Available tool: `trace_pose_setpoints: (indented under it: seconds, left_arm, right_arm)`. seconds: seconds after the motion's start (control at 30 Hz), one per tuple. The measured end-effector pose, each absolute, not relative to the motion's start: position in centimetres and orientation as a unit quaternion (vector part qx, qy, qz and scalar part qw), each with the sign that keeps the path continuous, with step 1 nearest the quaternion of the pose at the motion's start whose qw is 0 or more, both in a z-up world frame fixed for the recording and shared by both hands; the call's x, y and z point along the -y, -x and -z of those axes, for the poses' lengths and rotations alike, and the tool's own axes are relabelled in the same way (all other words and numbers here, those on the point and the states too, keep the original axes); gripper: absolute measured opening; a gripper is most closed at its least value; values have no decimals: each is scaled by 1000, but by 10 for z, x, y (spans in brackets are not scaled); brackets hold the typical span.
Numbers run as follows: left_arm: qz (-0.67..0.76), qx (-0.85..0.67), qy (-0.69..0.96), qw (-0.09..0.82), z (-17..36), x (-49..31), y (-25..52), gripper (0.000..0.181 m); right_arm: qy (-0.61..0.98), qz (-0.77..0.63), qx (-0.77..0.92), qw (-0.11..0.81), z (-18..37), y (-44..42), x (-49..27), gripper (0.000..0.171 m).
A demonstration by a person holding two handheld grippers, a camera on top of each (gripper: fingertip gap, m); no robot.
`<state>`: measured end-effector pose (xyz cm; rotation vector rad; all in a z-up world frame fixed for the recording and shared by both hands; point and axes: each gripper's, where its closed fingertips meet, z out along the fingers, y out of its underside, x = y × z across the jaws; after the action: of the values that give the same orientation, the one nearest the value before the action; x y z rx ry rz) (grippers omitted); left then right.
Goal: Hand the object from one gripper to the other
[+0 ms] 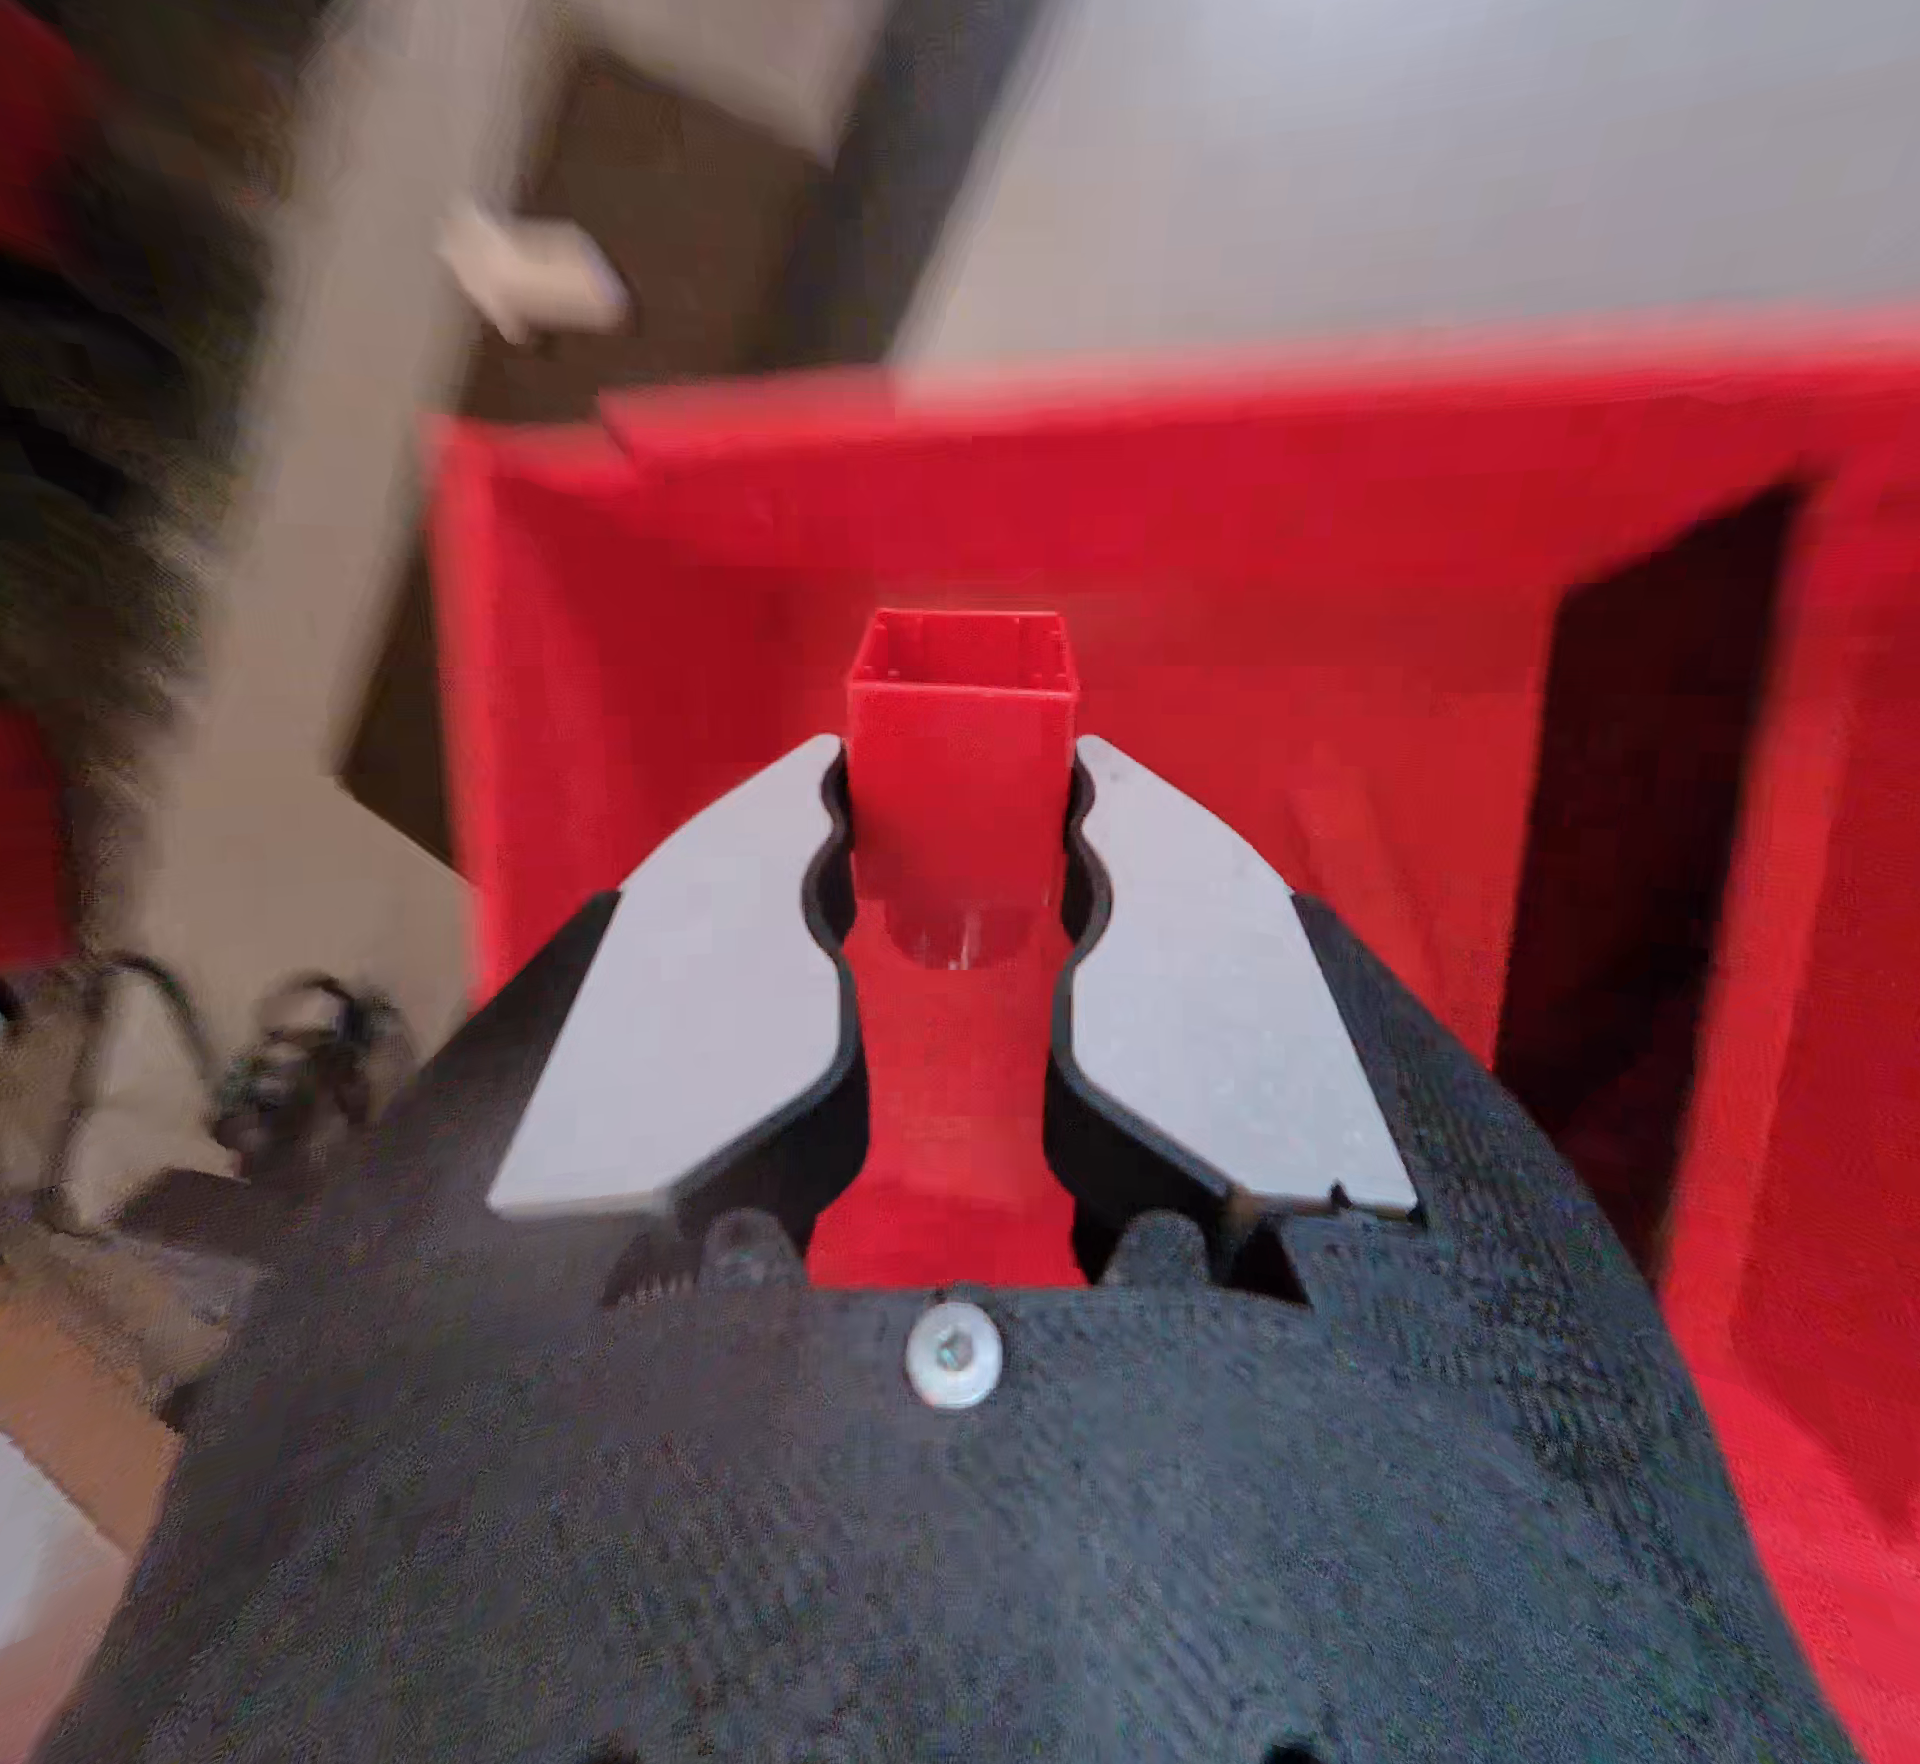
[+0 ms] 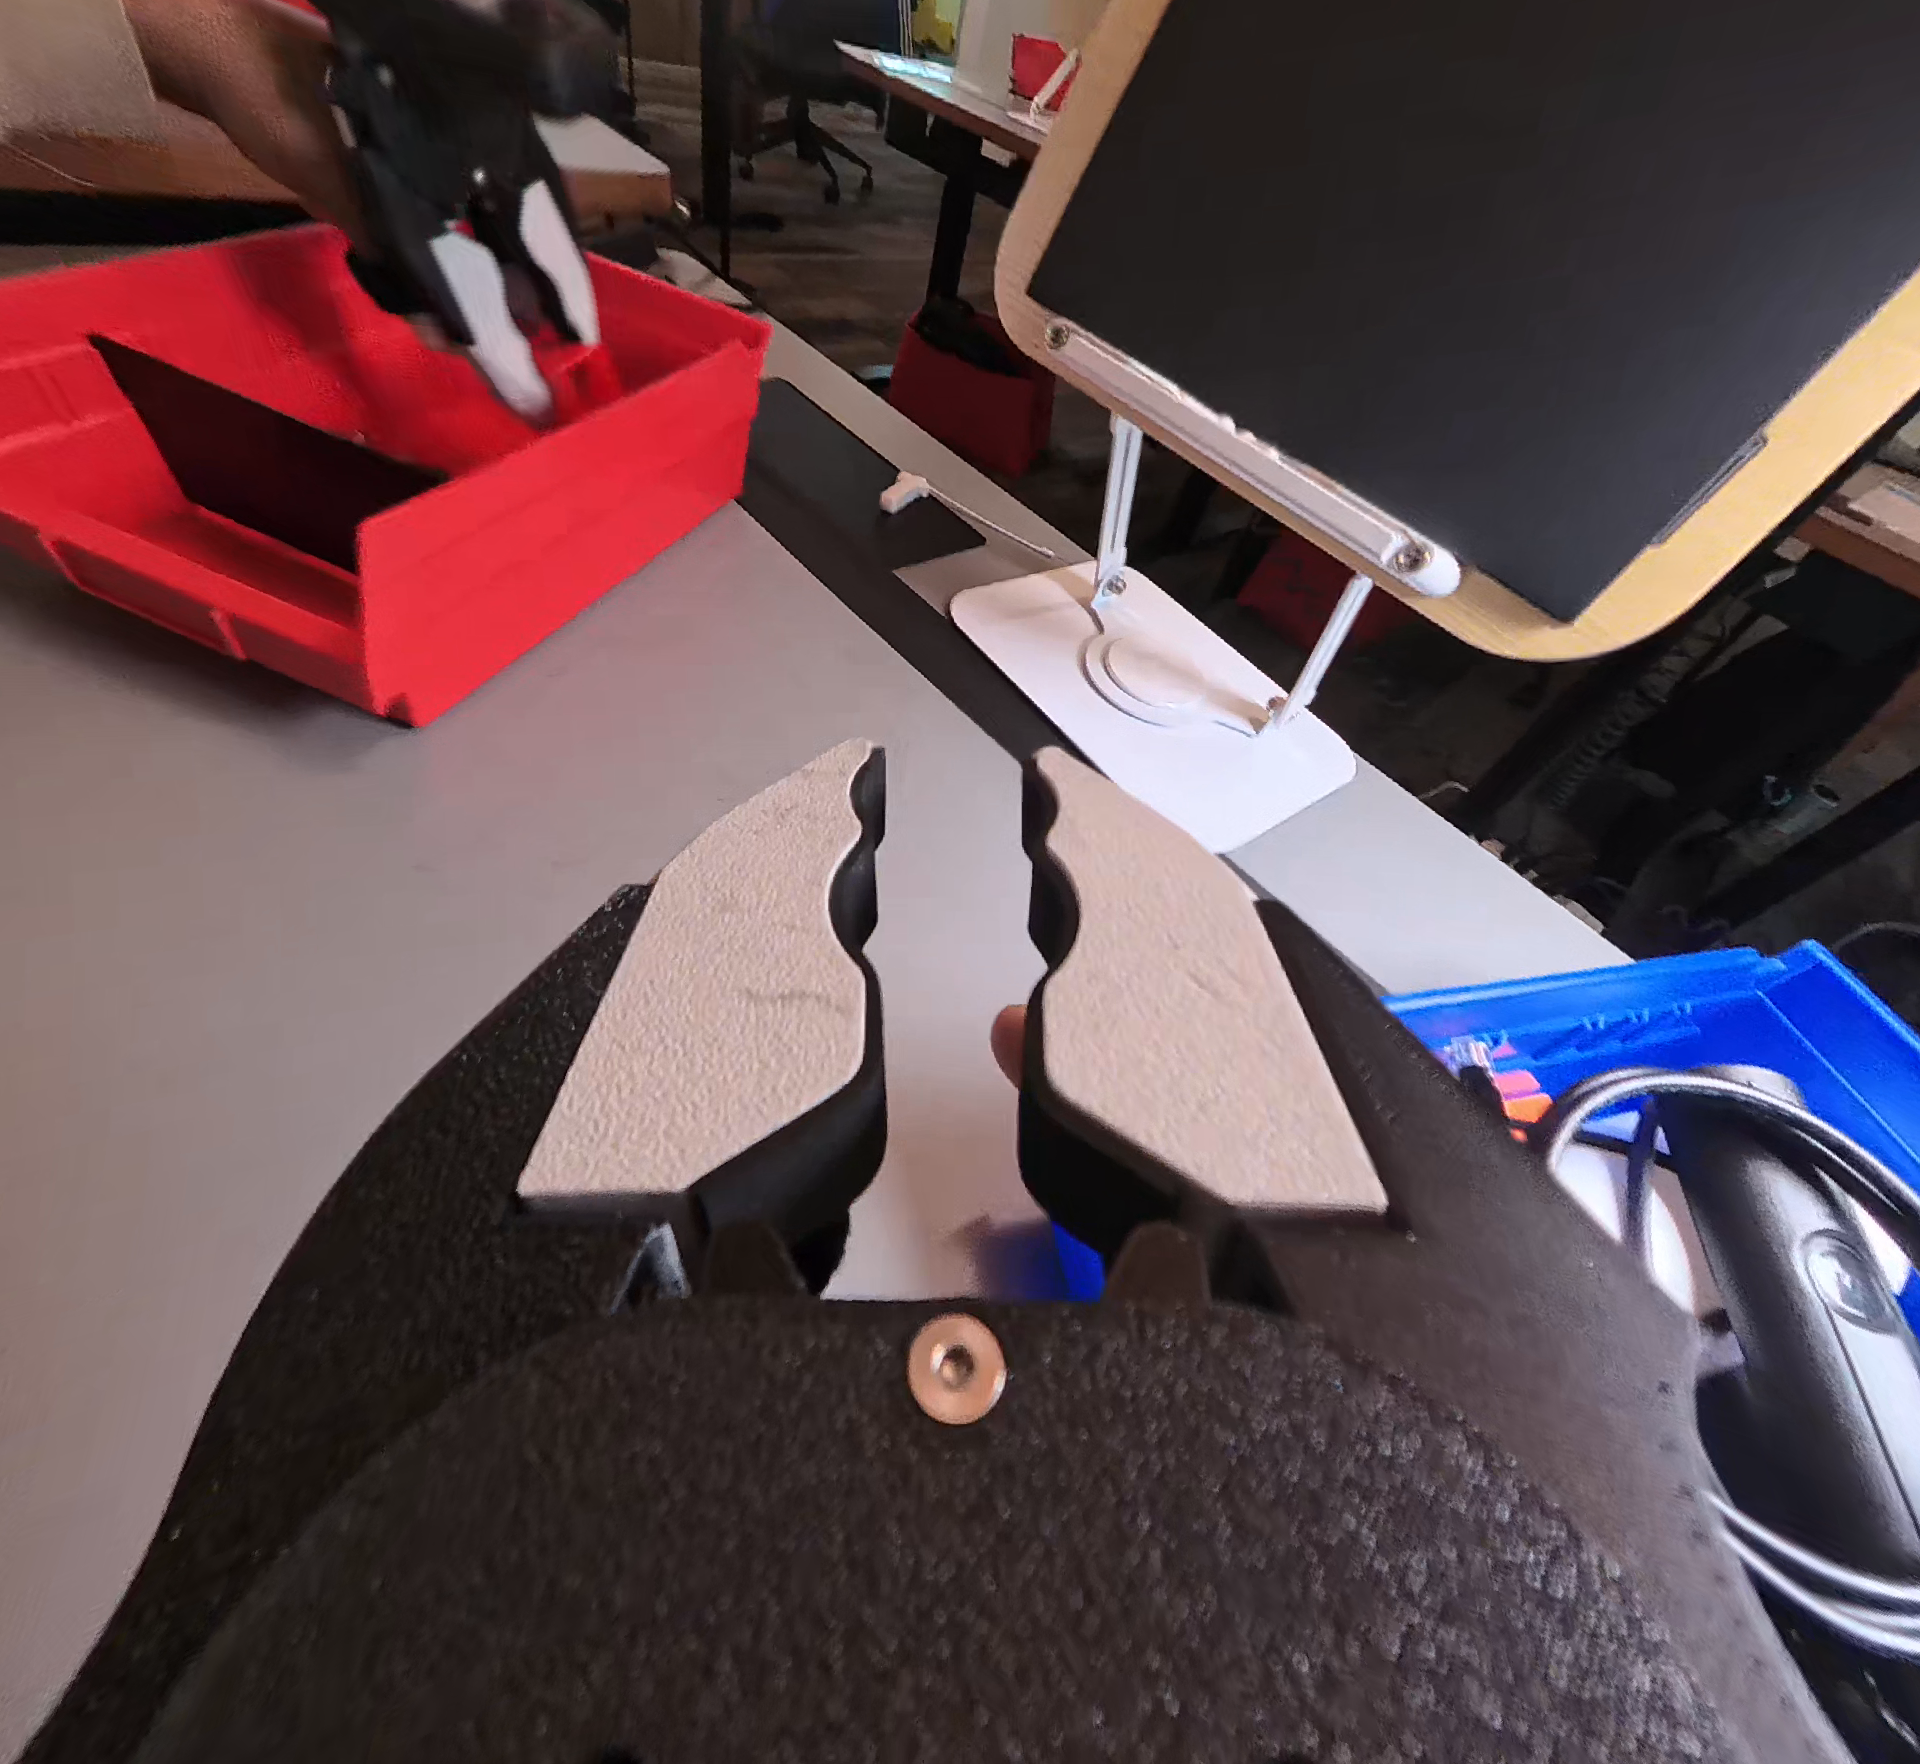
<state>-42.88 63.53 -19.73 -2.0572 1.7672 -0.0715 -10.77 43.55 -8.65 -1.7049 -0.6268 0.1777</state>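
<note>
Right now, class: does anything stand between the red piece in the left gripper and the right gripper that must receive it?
Partly. The red piece sits low in the red bin, whose near wall lies toward the right gripper. Beyond that, only bare grey table.

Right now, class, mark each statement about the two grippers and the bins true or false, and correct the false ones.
1. The left gripper grips a small red square tube. True.
2. The right gripper holds the red tube. False: its jaws are apart and empty, over the grey table.
3. The left gripper is over the red bin. True.
4. The blue bin sits inside the red bin. False: it stands apart, at the right.
</note>
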Motion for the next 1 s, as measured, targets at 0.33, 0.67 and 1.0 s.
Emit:
trace_pose_setpoints:
  seconds: [0.33, 0.67, 1.0]
  left_arm:
    - [70, -569, 413, 708, 14, -472, 279, 37]
    - [26, -594, 296, 747, 49, -394, 220, 37]
    - [505, -484, 561, 442, 57, -395, 228, 50]
  right_arm:
    - [658, -328, 198, 648, 26, 188, -404, 25]
    - [691, -257, 241, 631, 48, 224, -400, 1]
    - [532, 247, 409, 699, 41, 189, -409, 0]
